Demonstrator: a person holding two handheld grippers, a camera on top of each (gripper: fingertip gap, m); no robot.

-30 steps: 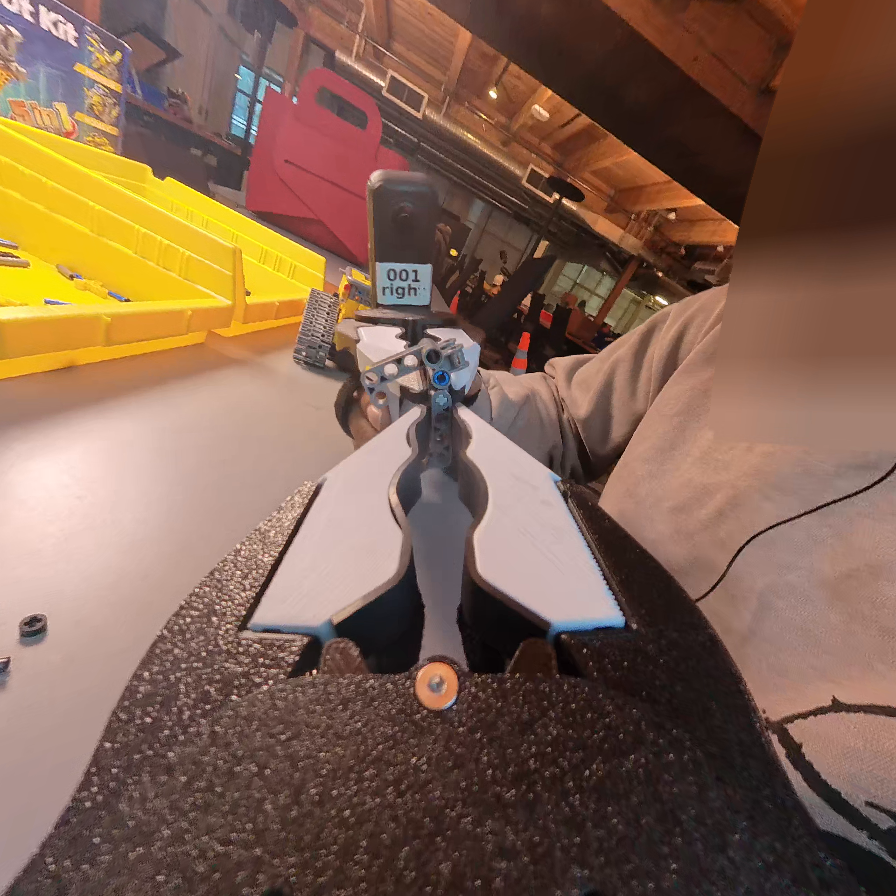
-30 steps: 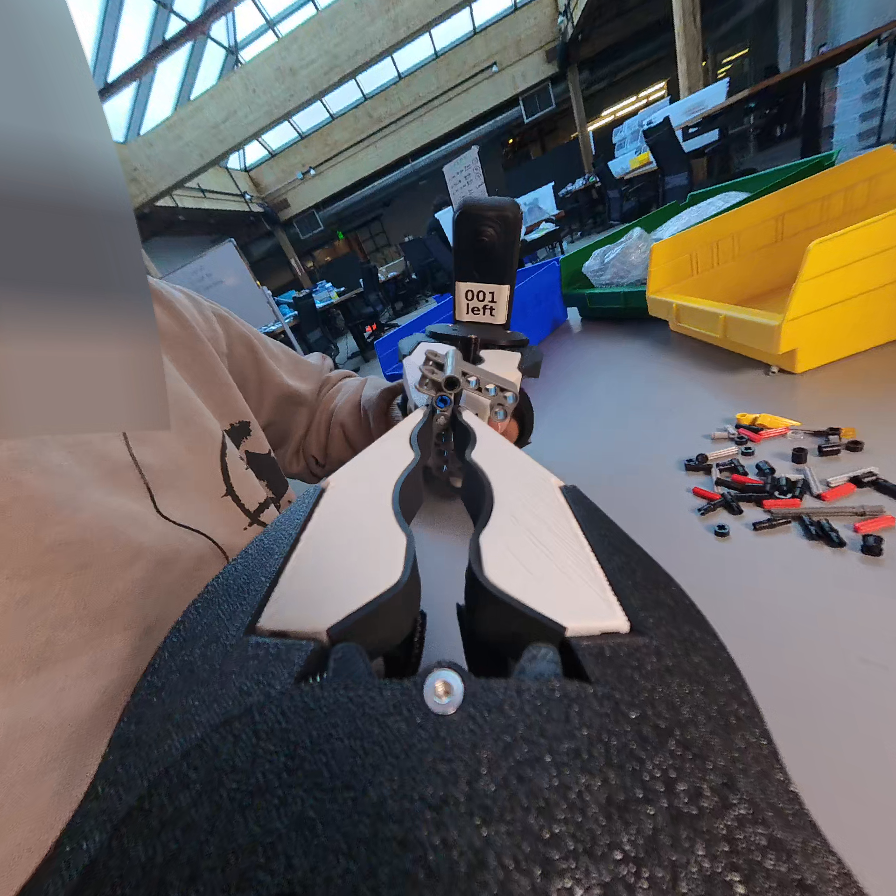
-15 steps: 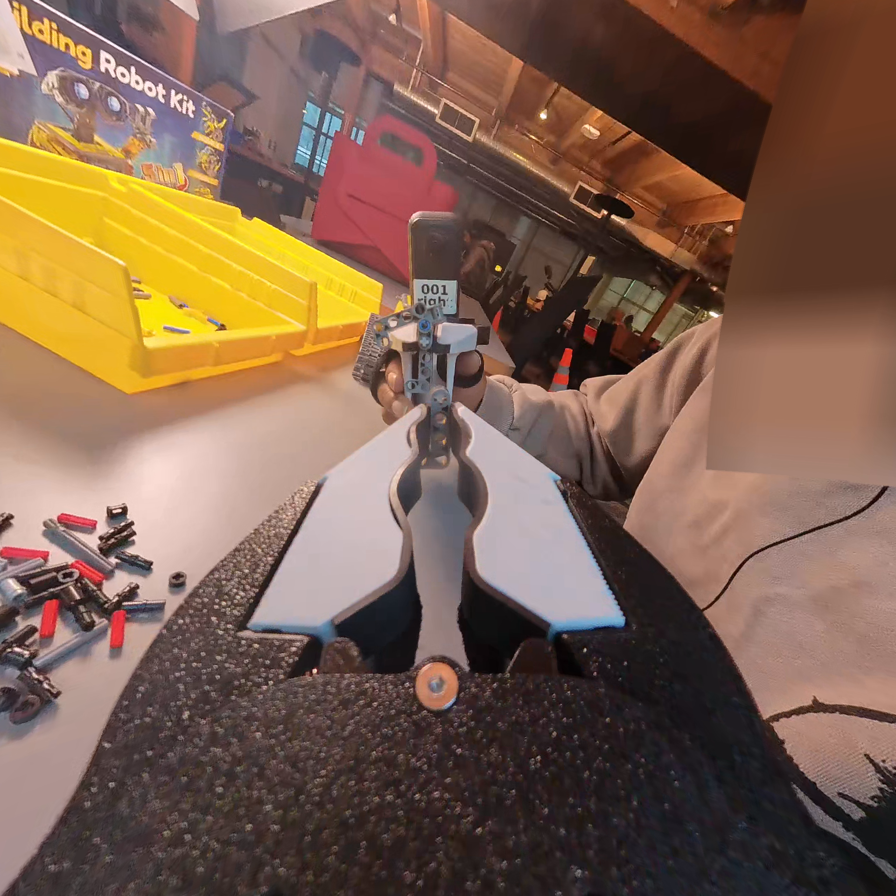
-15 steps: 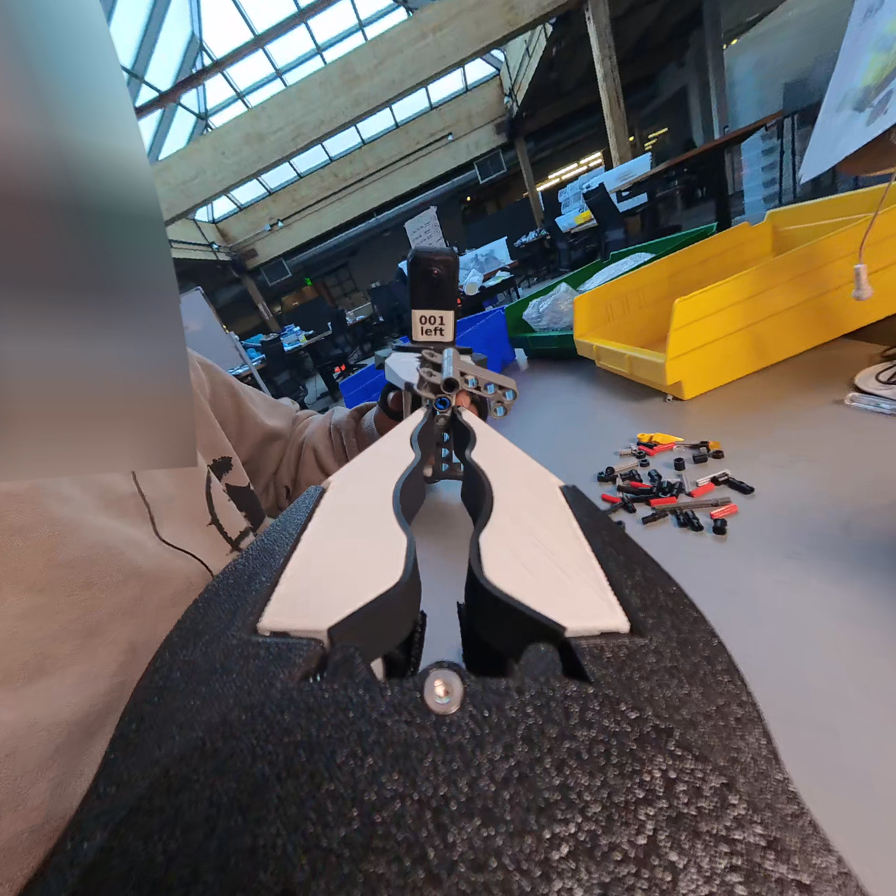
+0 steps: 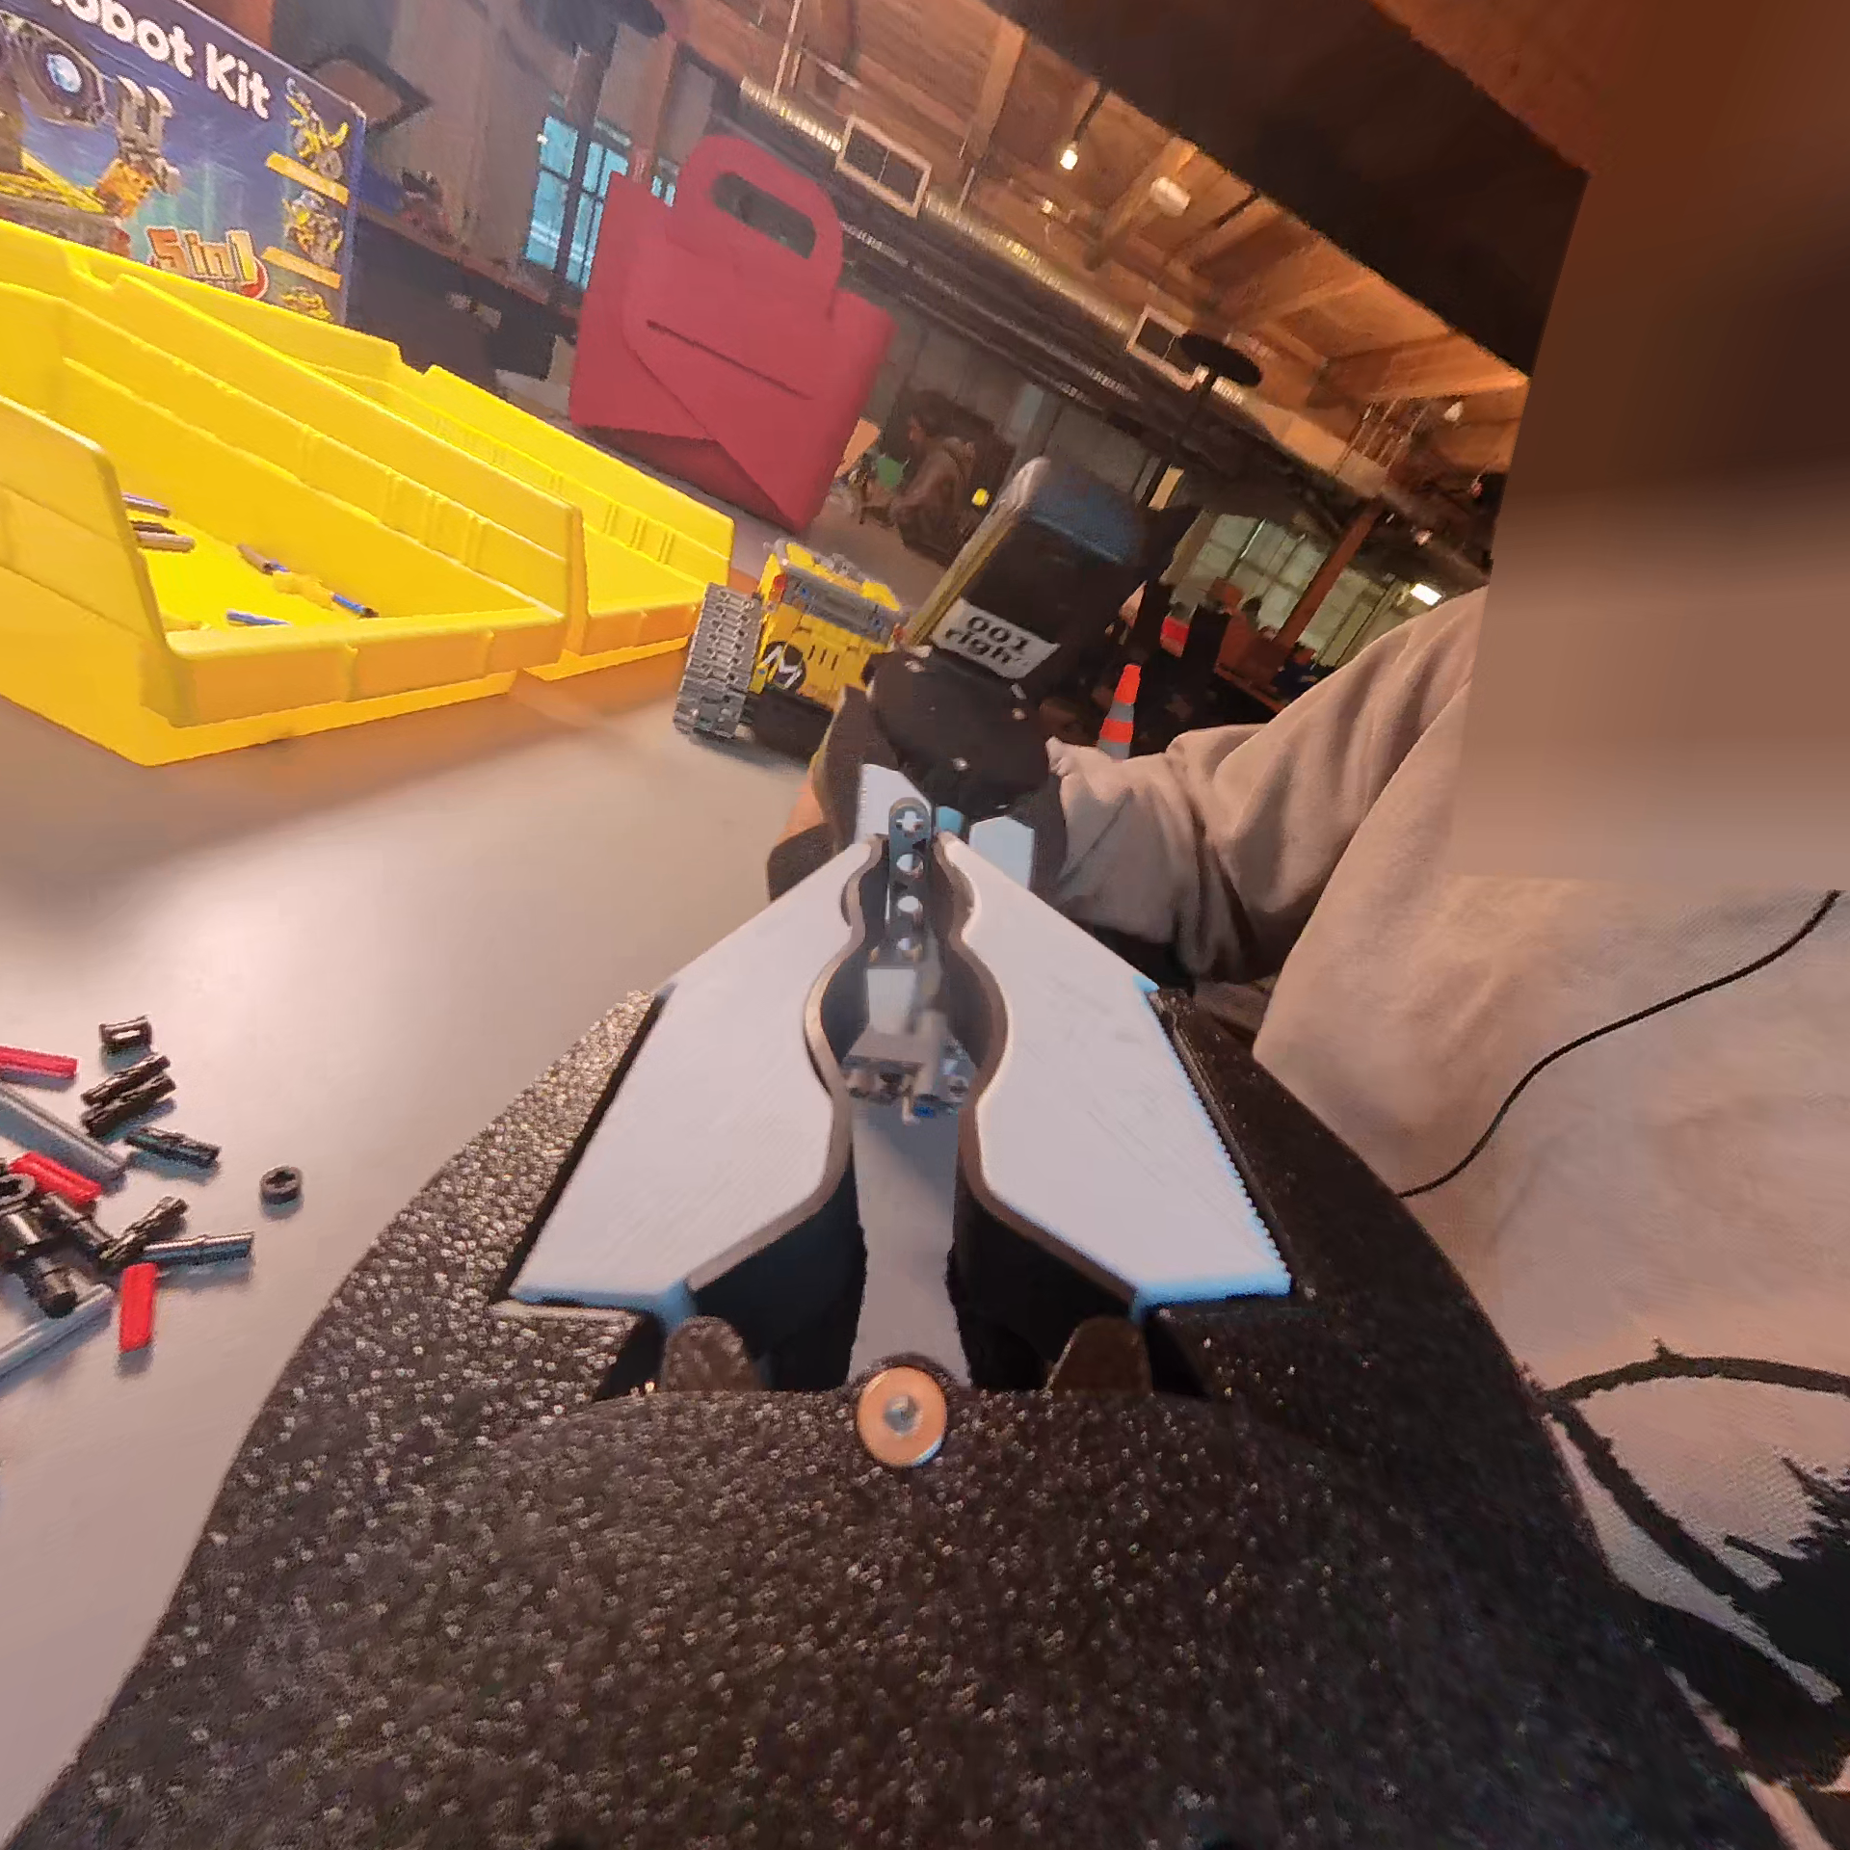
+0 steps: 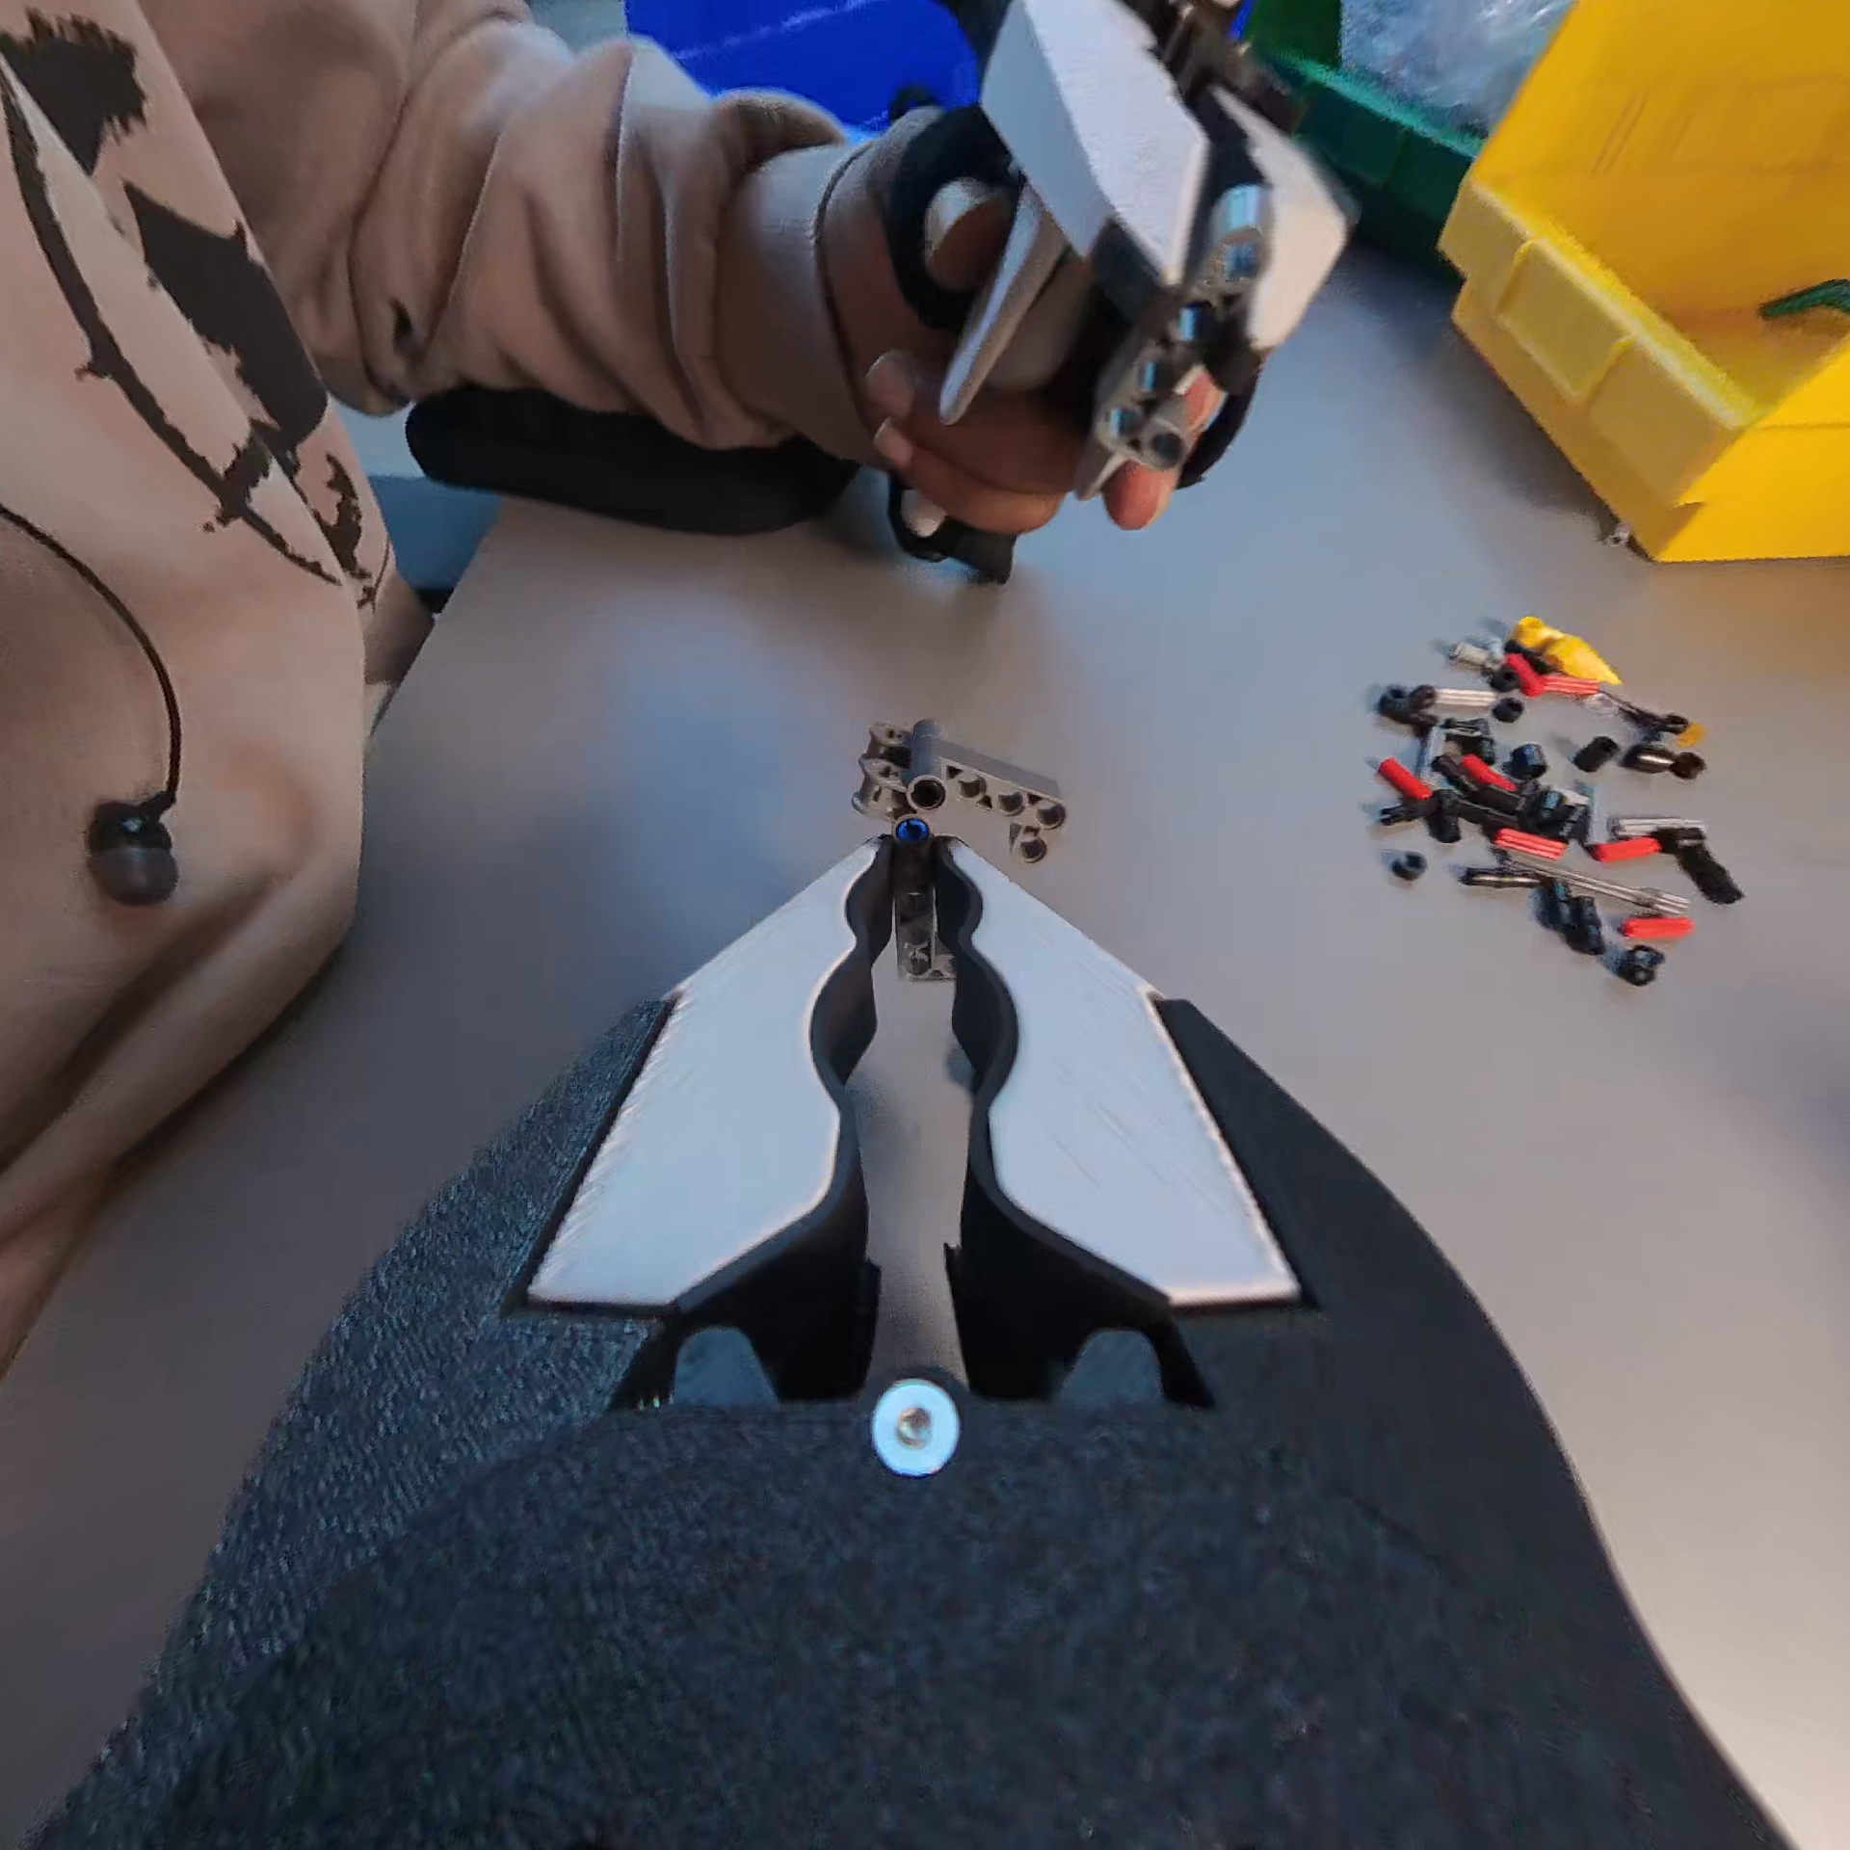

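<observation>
My left tool (image 5: 909, 851) clamps a grey holed beam (image 5: 906, 901) mid-frame | my right tool (image 6: 913, 851) pinches a grey beam assembly (image 6: 951, 791) over the tabletop (image 6: 1301, 1151) | loose pegs (image 6: 1542, 801) at right | yellow bin (image 6: 1652, 300) upper right

A blue box (image 5: 170, 150) behind the yellow bins (image 5: 300, 561) carries large white lettering along its top edge, a red and yellow badge with a numeral low on its front, and small yellow panels too small to read. A white label (image 5: 991, 638) with black printing, a number above a word, is stuck to the black camera (image 5: 1071, 531) on the right gripper (image 5: 941, 816). The yellow tracked toy (image 5: 801, 641) bears a white emblem on its side. The right wrist view shows no writing.
</observation>
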